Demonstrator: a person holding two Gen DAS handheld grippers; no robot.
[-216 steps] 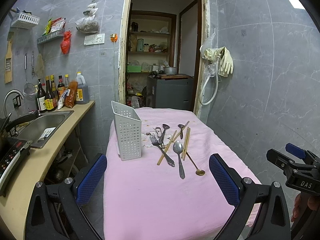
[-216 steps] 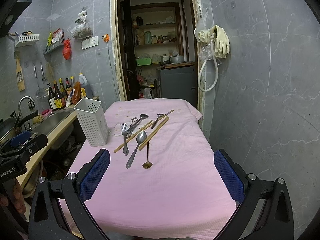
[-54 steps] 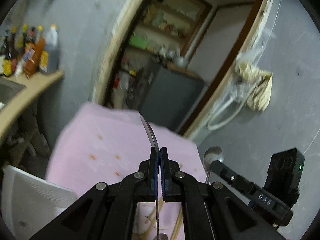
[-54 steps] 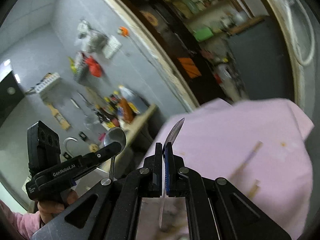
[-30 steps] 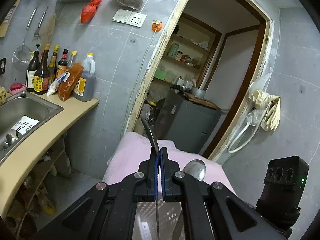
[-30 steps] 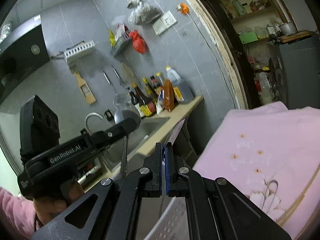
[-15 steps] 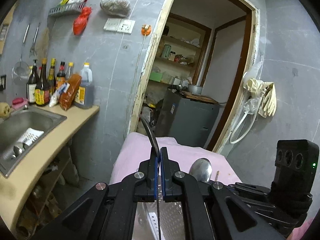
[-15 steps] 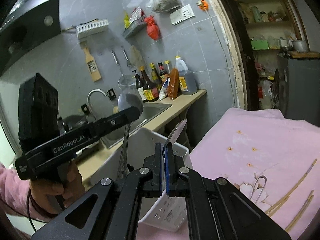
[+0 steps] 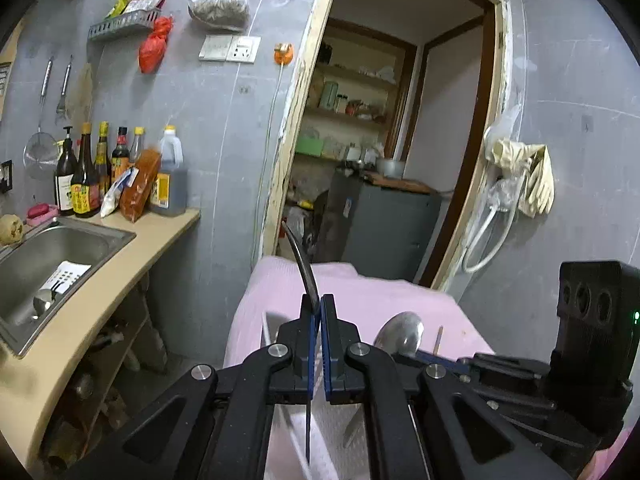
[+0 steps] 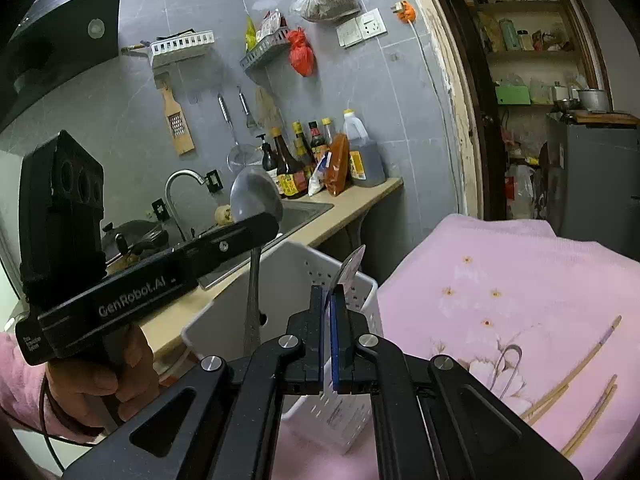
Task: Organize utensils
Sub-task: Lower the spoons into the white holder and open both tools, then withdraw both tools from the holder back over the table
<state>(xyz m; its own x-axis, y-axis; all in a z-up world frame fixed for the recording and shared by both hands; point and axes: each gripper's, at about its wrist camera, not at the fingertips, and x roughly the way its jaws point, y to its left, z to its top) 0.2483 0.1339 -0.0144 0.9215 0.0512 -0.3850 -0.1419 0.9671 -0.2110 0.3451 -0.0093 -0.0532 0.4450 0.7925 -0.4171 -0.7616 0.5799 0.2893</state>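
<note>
Two spoons up, one clamped in my left gripper [image 9: 319, 312], one pinched in my right gripper [image 10: 330, 300], both poised over the white caddy [image 10: 288, 280], neither dropped in yet. Chopsticks [image 10: 576, 380] wait on the pink cloth [image 10: 520, 264]; most sorting remains.

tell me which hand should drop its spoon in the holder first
Left, probably: the left gripper holds its spoon upright, handle down over the white utensil holder; the right gripper has its own spoon tilted.

Sauce bottles [image 9: 86, 172] on counter, steel sink [image 9: 48, 256], rubber gloves [image 9: 528, 176] hanging
</note>
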